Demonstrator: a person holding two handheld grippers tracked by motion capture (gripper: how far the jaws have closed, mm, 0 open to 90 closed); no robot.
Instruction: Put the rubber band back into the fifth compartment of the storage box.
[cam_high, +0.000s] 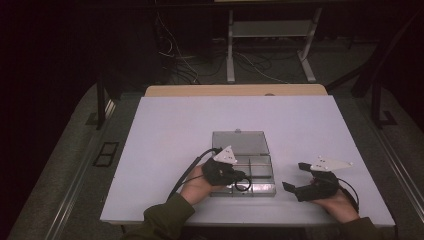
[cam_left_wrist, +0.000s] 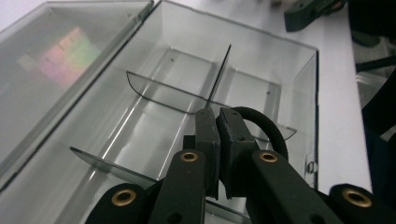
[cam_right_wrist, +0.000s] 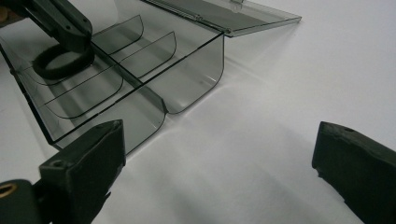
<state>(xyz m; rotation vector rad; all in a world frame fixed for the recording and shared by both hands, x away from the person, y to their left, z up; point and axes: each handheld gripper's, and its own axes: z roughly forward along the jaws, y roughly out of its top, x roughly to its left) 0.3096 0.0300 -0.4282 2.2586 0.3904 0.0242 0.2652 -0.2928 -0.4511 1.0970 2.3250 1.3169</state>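
Observation:
A clear plastic compartment box (cam_high: 260, 170) lies open on the white table (cam_high: 170, 130), its lid (cam_high: 239, 142) folded back flat. My left gripper (cam_high: 239, 177) hovers over the box's near compartments, shut on a black rubber ring (cam_high: 243, 184). In the left gripper view the jaws (cam_left_wrist: 216, 115) pinch one side of the ring (cam_left_wrist: 265, 125), which loops out to the right above a divider. The right gripper view shows the ring (cam_right_wrist: 63, 63) hanging over a near compartment of the box (cam_right_wrist: 196, 70). My right gripper (cam_high: 295, 176) rests low to the right of the box, open with nothing between its pads (cam_right_wrist: 217, 140).
Thin curved dividers (cam_left_wrist: 163, 93) split the box into several cells. A wooden board edge (cam_high: 235, 90) borders the table's far side. Beyond it stand a metal frame (cam_high: 270, 45) and loose cables (cam_high: 180, 60) on the floor.

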